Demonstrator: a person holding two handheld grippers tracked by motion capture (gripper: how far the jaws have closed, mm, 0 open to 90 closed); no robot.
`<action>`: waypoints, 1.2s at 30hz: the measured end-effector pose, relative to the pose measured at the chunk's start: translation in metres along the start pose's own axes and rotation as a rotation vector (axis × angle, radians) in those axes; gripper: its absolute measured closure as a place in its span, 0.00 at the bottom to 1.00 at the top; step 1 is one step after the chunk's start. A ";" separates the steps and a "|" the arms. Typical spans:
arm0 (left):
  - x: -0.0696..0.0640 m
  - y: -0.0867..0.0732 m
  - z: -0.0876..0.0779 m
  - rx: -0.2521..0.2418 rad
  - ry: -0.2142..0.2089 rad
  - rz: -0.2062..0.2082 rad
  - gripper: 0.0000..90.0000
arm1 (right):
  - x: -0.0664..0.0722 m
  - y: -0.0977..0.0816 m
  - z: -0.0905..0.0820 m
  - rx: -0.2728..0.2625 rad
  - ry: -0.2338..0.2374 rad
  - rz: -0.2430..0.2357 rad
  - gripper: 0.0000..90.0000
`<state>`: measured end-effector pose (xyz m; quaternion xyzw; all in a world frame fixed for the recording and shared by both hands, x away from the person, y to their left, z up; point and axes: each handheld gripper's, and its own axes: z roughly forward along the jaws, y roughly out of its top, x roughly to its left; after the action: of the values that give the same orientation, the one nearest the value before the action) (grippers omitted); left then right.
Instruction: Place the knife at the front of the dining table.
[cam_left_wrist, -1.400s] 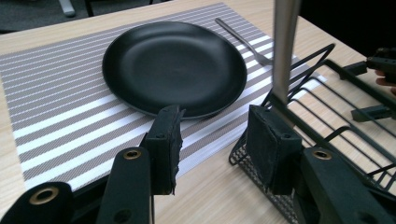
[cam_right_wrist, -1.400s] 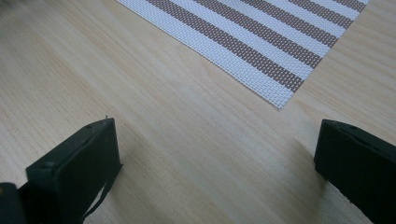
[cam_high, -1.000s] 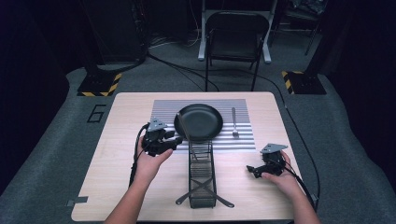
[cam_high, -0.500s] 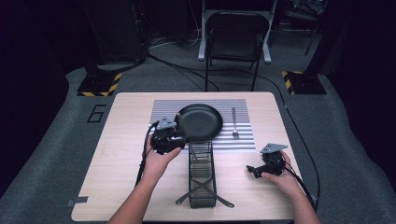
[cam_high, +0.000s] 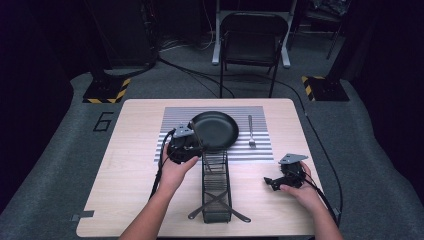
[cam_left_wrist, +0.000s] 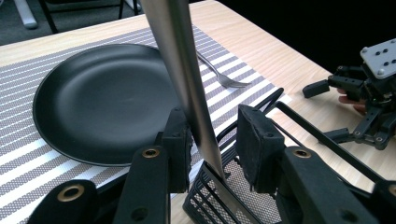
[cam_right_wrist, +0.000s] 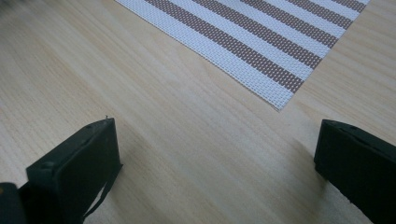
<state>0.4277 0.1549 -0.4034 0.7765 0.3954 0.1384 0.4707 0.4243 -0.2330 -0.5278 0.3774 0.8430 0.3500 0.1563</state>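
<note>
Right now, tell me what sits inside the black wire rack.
One metal utensil stands in the wire rack's far compartment, its handle rising between the left gripper's jaws. Its lower end is hidden by the mesh. The rack's other slots look empty in the high view.

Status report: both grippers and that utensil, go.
Left gripper open around the metal utensil standing in the black caddy. Right gripper open, over bare table. Plate and fork on the mat.

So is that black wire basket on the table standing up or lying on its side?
Lying on its side: the black wire basket stretches flat along the table, its open end toward the black plate.
</note>
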 end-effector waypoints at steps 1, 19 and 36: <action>0.000 0.000 0.000 -0.002 0.001 0.003 0.74 | 0.000 0.000 0.000 0.000 0.000 0.000 0.00; -0.015 -0.007 -0.011 -0.041 -0.021 0.033 0.89 | 0.000 0.000 0.000 -0.001 0.000 0.000 0.00; -0.028 0.004 0.004 -0.028 -0.031 0.085 0.91 | 0.000 0.000 0.000 0.000 0.000 -0.001 0.00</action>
<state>0.4135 0.1306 -0.3977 0.7879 0.3529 0.1518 0.4813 0.4244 -0.2330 -0.5278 0.3772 0.8430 0.3501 0.1566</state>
